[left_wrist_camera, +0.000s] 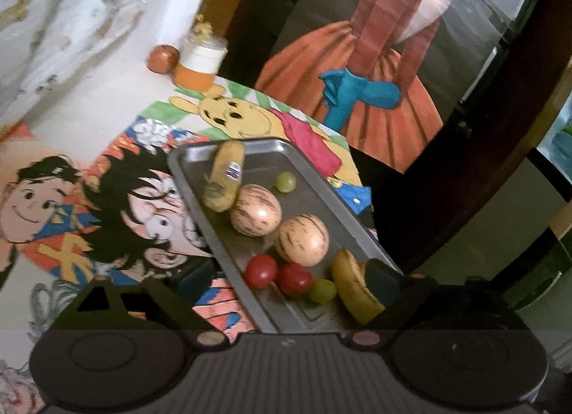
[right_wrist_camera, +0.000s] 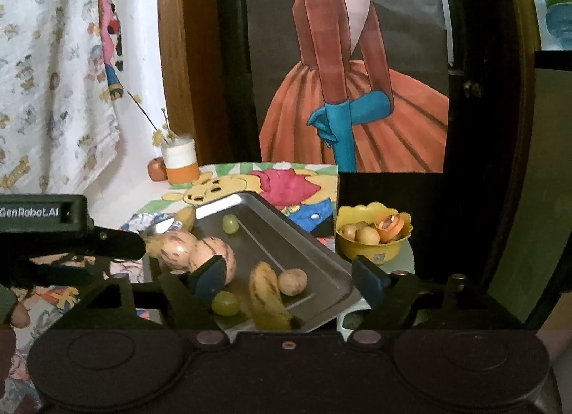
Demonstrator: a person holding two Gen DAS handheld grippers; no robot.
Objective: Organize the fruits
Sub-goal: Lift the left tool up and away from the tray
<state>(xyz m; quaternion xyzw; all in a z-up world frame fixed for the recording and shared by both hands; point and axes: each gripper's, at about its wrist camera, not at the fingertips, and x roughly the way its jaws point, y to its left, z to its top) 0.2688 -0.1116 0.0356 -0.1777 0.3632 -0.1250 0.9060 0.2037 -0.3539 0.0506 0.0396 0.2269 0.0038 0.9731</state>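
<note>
Fruit-laden tray [left_wrist_camera: 228, 242] — jaws seemingly apart

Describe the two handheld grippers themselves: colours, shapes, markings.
Both grippers, left gripper and right gripper, are black, with a ribbed body, two round discs and blue-padded fingers. The left one's side reads "GenRobot.AI" in white. A dark green sleeve shows.

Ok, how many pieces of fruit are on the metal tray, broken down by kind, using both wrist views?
Bananas: 2
Striped melons: 2
Red tomatoes: 2
Green grapes: 2
Small tan round fruit: 1, visible only in the right wrist view
Total: 9
</note>
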